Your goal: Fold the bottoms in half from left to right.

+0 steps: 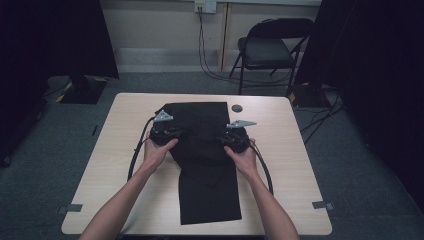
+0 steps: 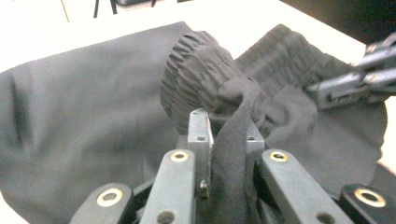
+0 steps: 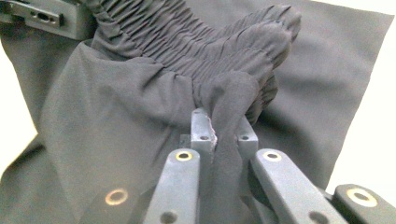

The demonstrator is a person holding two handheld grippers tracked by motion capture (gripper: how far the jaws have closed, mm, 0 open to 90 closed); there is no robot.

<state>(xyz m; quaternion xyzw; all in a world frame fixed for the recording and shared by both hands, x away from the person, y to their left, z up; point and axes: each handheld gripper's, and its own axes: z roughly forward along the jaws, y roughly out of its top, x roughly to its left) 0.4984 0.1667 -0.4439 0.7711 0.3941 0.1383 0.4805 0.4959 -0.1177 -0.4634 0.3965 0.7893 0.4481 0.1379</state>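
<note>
Table (image 1: 295, 165): pale wood top, the landmark for all entries below.

Trousers (image 1: 210, 200): black, the largest item on the table. The long axis runs from the table's far edge toward the person's edge, roughly down the table's middle. A single leg width lies flat at the near end; the far half lies broad and flat. Between the two, the gathered elastic waistband (image 2: 196, 70) is lifted off the table and strung crosswise to the long axis. Exactly how the layers are folded is hard to read, black on black.

Left gripper (image 1: 164, 134): over the table's left-middle, at the left end of the waistband. Jaws are clamped together on a pinch of waistband cloth, which bulges out above the fingertips (image 2: 200, 135) in the left gripper view.

Right gripper (image 1: 237, 139): over the table's right-middle, at the right end of the waistband, about level with its partner. Jaws are likewise pinched on a fold of the elastic hem (image 3: 224, 98), with cloth trapped between the pads.

Governing relation: both grippers sit equally near the waistband, one at each end, with the flat leg lying toward the near edge of the table. Any carry of the waistband would probably run along the long axis, both hands together.

Small dark disc (image 1: 236, 107): on the table just beyond the trousers' far right corner, untouched.
</note>
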